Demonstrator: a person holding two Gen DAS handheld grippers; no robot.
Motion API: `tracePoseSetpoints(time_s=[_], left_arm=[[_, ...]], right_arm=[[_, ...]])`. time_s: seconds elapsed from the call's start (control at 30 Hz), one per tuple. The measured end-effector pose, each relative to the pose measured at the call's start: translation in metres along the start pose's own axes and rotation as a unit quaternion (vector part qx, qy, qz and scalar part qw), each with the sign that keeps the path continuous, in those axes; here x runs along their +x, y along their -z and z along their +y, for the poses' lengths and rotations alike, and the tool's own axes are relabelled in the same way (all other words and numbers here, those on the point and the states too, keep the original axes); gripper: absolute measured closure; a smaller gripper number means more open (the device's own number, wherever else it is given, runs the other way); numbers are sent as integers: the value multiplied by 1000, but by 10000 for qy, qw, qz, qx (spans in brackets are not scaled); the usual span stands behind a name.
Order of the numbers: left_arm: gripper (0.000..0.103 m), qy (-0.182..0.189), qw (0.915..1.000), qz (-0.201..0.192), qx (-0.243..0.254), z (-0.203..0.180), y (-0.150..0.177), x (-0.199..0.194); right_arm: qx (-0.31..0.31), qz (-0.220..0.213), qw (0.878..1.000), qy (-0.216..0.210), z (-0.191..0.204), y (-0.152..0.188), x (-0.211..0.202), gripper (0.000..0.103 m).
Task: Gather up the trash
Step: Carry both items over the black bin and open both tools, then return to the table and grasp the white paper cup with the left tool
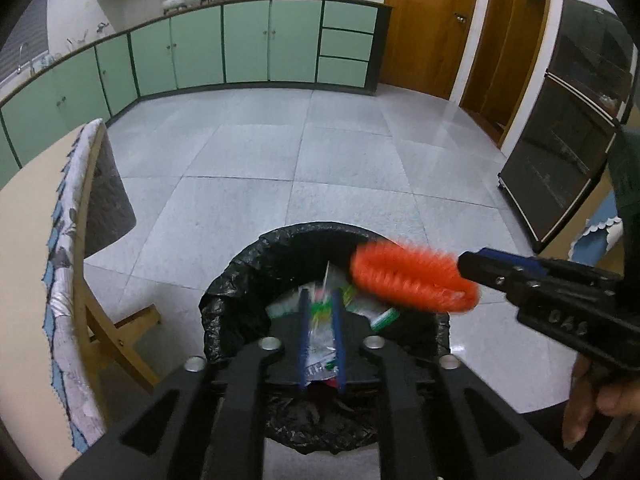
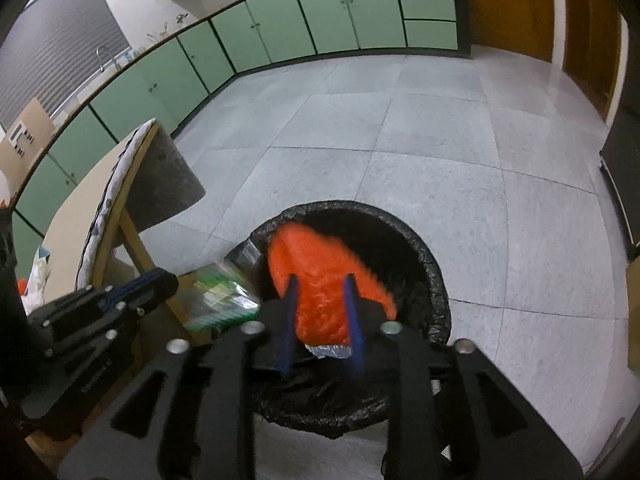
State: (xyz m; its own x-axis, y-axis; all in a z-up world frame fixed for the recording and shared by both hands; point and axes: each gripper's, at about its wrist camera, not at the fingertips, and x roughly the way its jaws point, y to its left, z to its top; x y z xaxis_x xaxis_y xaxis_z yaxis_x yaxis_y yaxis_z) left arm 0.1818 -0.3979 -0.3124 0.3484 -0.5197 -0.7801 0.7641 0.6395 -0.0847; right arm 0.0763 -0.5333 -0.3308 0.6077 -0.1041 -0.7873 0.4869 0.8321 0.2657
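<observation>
A round bin lined with a black bag [image 1: 224, 292] [image 2: 432, 264] stands on the grey tiled floor below both grippers. My left gripper [image 1: 320, 298] [image 2: 160, 280] hangs over its near rim. A clear and green wrapper [image 1: 320, 332] [image 2: 220, 300] lies blurred between its parted blue fingers. Other wrappers lie inside the bin. My right gripper [image 2: 322, 280] [image 1: 468, 264] is over the bin too, with a crumpled orange plastic bag [image 2: 320, 264] [image 1: 408, 280] blurred between its spread fingers and reaching past the tips. Neither thing looks pinched.
A table with a floral cloth edge [image 1: 64, 280] and wooden folding legs [image 1: 120, 336] stands left of the bin. Green cabinets [image 1: 248, 44] line the far wall. A dark glass cabinet [image 1: 568, 152] is at the right. A person's hand [image 1: 588, 412] holds the right gripper.
</observation>
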Motion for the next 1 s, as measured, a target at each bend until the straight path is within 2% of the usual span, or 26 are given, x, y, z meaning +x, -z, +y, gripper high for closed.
tracePoseSetpoints(time_s=[0.03, 0.07, 0.17, 0.3, 0.33, 0.43, 0.53, 0.6, 0.7, 0.73, 0.87, 0.93, 1.0], left_arm=[[75, -24, 10000, -6, -27, 0, 1, 1], [71, -38, 10000, -29, -61, 2, 1, 1], [71, -48, 10000, -34, -62, 6, 0, 1], [71, -145, 9997, -211, -42, 9, 1, -19], [69, -195, 9994, -293, -56, 12, 3, -30], [55, -429, 9970, -634, -135, 31, 12, -69], [51, -771, 9921, -946, -274, 57, 30, -115], [47, -1028, 9871, -1118, -506, 83, 47, -149], [40, -1543, 9747, -1366, -862, 121, 79, -196], [38, -1809, 9675, -1458, -994, 136, 94, -215], [34, -2469, 9457, -1694, -1265, 176, 139, -263], [31, -2685, 9363, -1776, -1403, 192, 156, -279], [31, -2766, 9304, -1812, -1584, 208, 171, -288]], right_arm=[[16, -1, 10000, -5, 0, 0, 0, 73], [26, -5, 10000, -11, 0, 1, -1, 73], [36, -70, 9999, -63, -2, 3, -7, 73], [-26, -249, 9996, -104, 5, 2, -28, 73], [-84, -297, 9995, -116, 9, 2, -34, 73], [-364, -496, 9979, -217, 33, 6, -57, 70], [-698, -637, 9947, -400, 68, 13, -76, 65], [-929, -675, 9915, -613, 98, 18, -84, 63], [-1275, -692, 9848, -954, 147, 28, -92, 63], [-1423, -696, 9816, -1061, 165, 32, -94, 63], [-1981, -672, 9680, -1387, 229, 45, -98, 62], [-2113, -628, 9629, -1558, 255, 50, -98, 62], [-2287, -617, 9562, -1720, 283, 57, -98, 62]])
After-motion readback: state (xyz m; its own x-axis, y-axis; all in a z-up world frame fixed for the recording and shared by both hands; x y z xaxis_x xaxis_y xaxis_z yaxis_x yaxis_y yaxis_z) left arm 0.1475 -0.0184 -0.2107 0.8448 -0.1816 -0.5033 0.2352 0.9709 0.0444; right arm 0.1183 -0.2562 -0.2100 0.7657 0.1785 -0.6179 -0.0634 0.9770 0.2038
